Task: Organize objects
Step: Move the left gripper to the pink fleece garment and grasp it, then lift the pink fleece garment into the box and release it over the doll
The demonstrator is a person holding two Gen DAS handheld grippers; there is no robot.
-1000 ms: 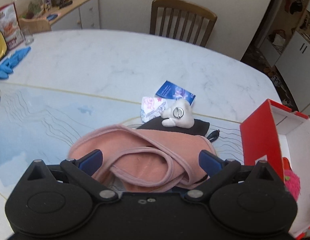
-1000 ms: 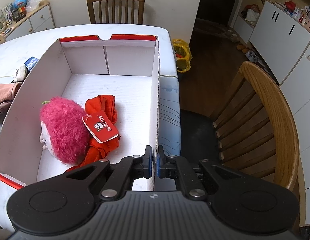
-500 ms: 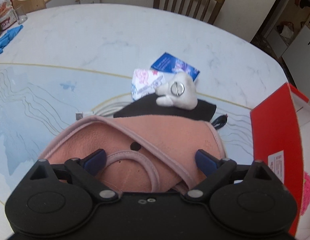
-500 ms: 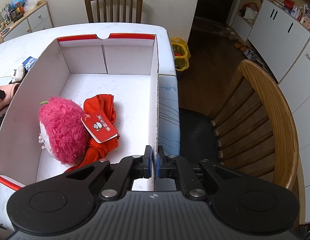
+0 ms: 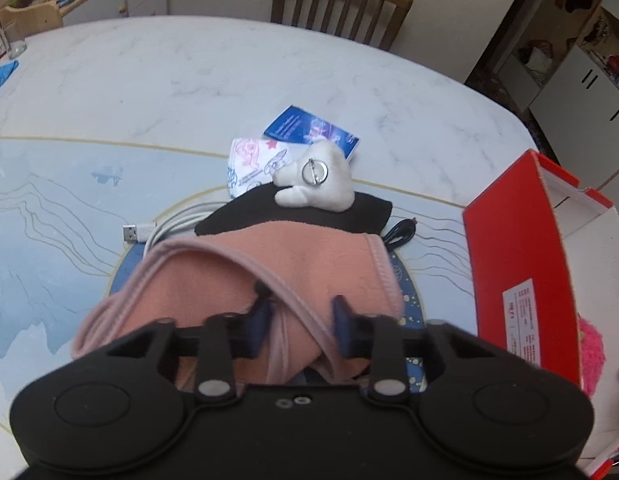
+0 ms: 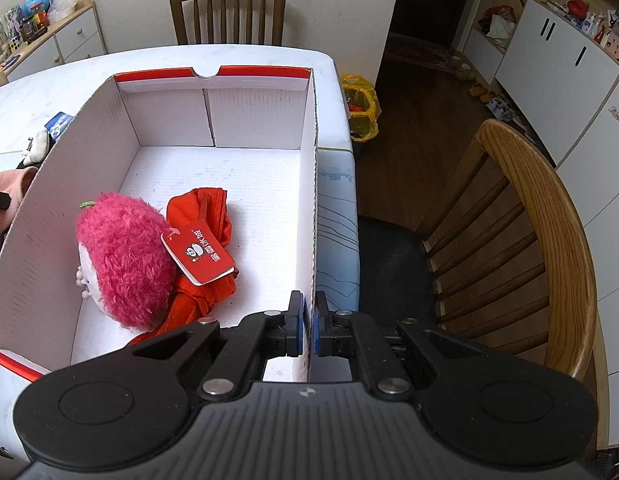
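Observation:
A pink cloth (image 5: 289,264) lies bunched on the table over a black cloth (image 5: 301,216). My left gripper (image 5: 301,320) points down onto it, its jaws closing with a fold of the pink cloth pinched between the blue pads. Beyond lie a white plush toy (image 5: 317,180), a printed tissue pack (image 5: 249,164) and a blue booklet (image 5: 305,126). The red box (image 5: 509,248) stands to the right. My right gripper (image 6: 306,328) is shut on the box's right wall (image 6: 313,200). Inside the box lie a pink plush (image 6: 125,256) and a red cloth (image 6: 207,216).
A white USB cable (image 5: 137,233) and a black cable (image 5: 401,232) stick out from under the cloths. One wooden chair (image 5: 341,8) stands at the table's far side, another (image 6: 529,240) right of the box. A glass (image 5: 15,42) is far left.
My left gripper sank onto the pink cloth and its fingers drew together from wide apart, gathering a fold between them. The right gripper and the box kept still.

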